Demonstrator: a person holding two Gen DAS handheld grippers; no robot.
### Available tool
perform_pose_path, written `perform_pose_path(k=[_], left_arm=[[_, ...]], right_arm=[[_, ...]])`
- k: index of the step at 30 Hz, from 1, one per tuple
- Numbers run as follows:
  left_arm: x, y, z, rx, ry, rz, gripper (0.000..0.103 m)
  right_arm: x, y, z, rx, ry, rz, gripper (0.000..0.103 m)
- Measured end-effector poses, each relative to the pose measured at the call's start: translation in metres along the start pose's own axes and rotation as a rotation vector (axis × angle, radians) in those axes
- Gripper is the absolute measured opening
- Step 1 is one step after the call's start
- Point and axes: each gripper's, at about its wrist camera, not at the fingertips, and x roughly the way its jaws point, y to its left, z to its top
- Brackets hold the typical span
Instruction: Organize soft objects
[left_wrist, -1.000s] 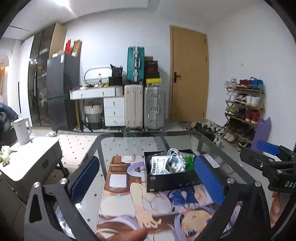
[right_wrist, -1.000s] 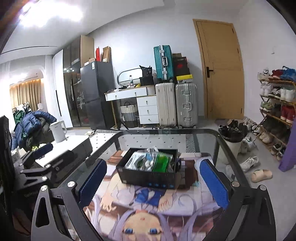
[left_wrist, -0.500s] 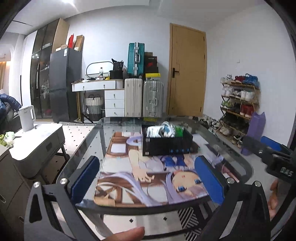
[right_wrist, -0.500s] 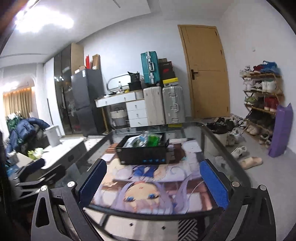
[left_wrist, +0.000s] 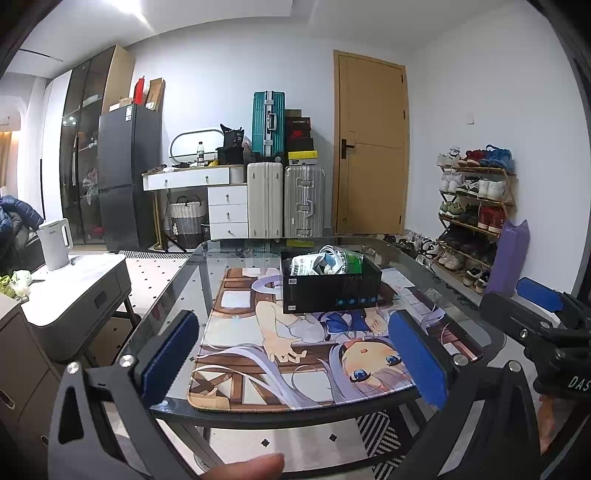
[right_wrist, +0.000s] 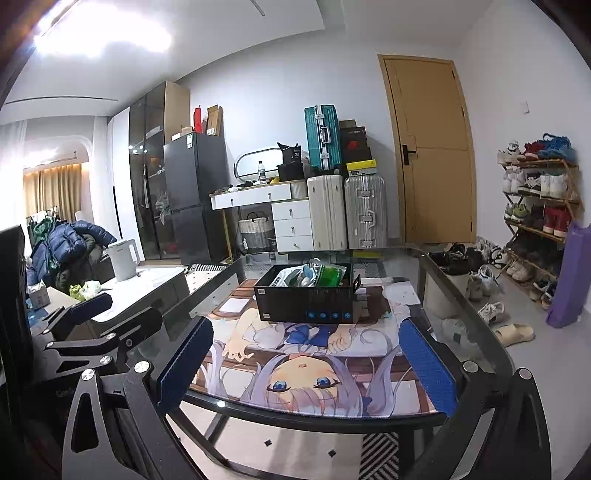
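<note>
- Daylight from a curtained window is spilling into the left of the room in the right wrist view, past a dark fridge (right_wrist: 194, 192), and stacked suitcases (right_wrist: 345, 210) are standing by the far wall beside a wooden door (right_wrist: 432, 147), with a shoe rack (right_wrist: 539, 206) lining the right wall.
- Nearer the cameras, a glass table (left_wrist: 177, 295) is carrying a printed cartoon desk mat (left_wrist: 280, 354) that is covering most of its top.
- At the left, the left gripper (left_wrist: 295, 354) is hovering over the near edge of the table, its blue-padded fingers (left_wrist: 173, 354) spread wide apart, gripping nothing and touching nothing.
- A fingertip (left_wrist: 247, 467) of the person is showing at the bottom edge of the left wrist view.
- Toward the middle, a black box (left_wrist: 328, 291) is sitting on the far half of the mat, well apart from both grippers.
- Inside the box, soft packets (left_wrist: 325, 262) in white and green wrapping are lying piled, poking slightly above its rim.
- At the right, the right gripper (right_wrist: 303, 365) is likewise hanging above the near table edge, blue pads (right_wrist: 426, 365) held far apart, with nothing between them.
- Each gripper is showing at the side of the other's view, just beside its neighbour.
</note>
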Motion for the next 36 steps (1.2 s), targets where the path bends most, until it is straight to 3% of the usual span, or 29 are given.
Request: perform_pose_path(k=[36], left_arm=[[0.0006, 0.0017, -0.0013, -0.002, 0.007, 0.004, 0.103]], right_arm=[[0.0033, -0.0003, -0.0006, 0.028, 0.011, 0.009, 0.102]])
